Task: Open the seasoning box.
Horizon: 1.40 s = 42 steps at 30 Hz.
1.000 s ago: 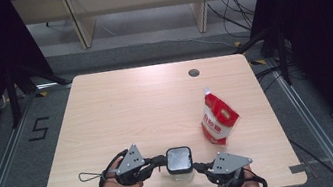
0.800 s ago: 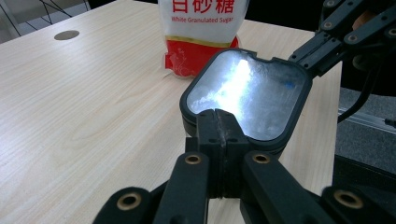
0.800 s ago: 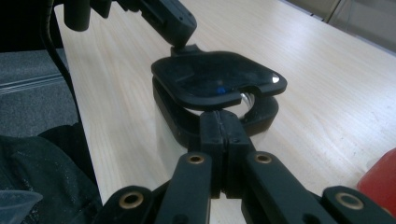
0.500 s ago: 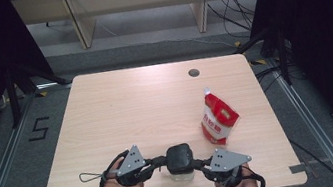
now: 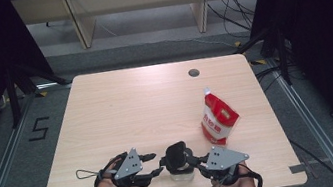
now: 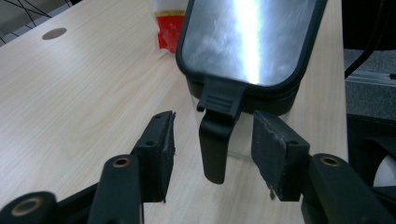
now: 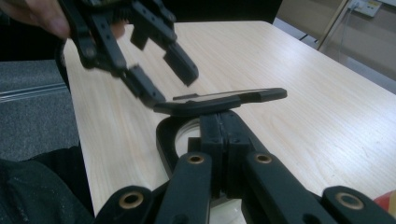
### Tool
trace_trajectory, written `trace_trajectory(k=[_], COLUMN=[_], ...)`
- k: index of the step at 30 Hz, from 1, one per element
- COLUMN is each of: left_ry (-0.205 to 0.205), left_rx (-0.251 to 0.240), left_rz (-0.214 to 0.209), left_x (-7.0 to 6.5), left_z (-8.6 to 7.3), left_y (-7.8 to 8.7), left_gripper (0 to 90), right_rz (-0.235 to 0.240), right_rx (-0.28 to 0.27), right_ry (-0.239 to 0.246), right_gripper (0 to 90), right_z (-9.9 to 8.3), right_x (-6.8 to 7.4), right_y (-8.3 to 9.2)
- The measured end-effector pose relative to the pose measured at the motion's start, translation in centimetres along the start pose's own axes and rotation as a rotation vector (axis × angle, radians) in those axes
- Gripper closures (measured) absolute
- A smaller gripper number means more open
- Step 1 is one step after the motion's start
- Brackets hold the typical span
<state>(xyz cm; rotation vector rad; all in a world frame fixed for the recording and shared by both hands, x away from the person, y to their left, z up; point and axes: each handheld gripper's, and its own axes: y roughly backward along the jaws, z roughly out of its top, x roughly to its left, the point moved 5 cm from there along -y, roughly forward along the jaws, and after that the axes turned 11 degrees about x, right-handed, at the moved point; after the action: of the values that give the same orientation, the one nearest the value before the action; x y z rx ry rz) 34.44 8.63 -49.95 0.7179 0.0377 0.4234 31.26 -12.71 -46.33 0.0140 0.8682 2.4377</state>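
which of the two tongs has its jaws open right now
The left tongs: their jaws have just been opening and stand apart on either side of the black latch tab of the clear lidded container. The right tongs are shut.

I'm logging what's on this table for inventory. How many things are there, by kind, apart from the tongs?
Lidded container: 1
Red-and-white pouch: 1
Total: 2

the red and white plastic pouch (image 5: 219, 121) stands just right of the clear black-lidded container (image 5: 177, 160); the table's (image 5: 121, 110) far left lies bare.
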Motion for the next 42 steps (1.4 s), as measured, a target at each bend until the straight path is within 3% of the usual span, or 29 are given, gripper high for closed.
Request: trace_trajectory(k=[1, 8, 9, 14, 20, 24, 25, 28, 42], left_ry=[0.017, 0.011, 0.02, 0.021, -0.009, 0.012, 0.004, 0.012, 0.04], left_rx=[0.004, 0.041, 0.031, 0.03, 0.031, 0.032, 0.039, 0.041, 0.051], left_rz=[-0.006, -0.032, -0.051, -0.063, -0.044, -0.036, -0.034, -0.027, 0.002], left_x=[-0.1, -0.1, -0.1, -0.1, 0.1, -0.1, -0.1, -0.2, -0.4], left_z=[-0.2, -1.3, -1.5, -1.8, -1.8, -1.8, -1.8, -1.7, -1.7], left_y=[-0.2, -1.7, -2.1, -2.4, -2.4, -2.4, -2.4, -2.4, -2.3], left_gripper=[48.9, 50.0, 53.5, 65.1, 73.1, 73.4, 73.4, 73.6, 74.0], right_rz=[0.004, -0.003, 0.001, 0.001, 0.003, 0.006, 0.013, 0.012, 0.028], right_rx=[0.002, -0.012, -0.012, -0.018, -0.03, -0.03, -0.02, -0.031, -0.042], right_ry=[-0.007, 0.005, 0.012, 0.017, 0.028, 0.035, 0.0, 0.045, 0.063], right_gripper=[90.0, 90.0, 90.0, 90.0, 90.0, 90.0, 90.0, 90.0, 90.0], right_z=[0.1, 0.8, 1.0, 1.4, 2.2, 2.6, 2.6, 3.1, 4.6], right_x=[0.0, 0.0, 0.1, 0.2, 0.5, 0.6, 0.9, 0.9, 1.7], right_y=[0.0, -0.1, -0.1, -0.3, -0.6, -0.6, -0.7, -0.9, -2.1])
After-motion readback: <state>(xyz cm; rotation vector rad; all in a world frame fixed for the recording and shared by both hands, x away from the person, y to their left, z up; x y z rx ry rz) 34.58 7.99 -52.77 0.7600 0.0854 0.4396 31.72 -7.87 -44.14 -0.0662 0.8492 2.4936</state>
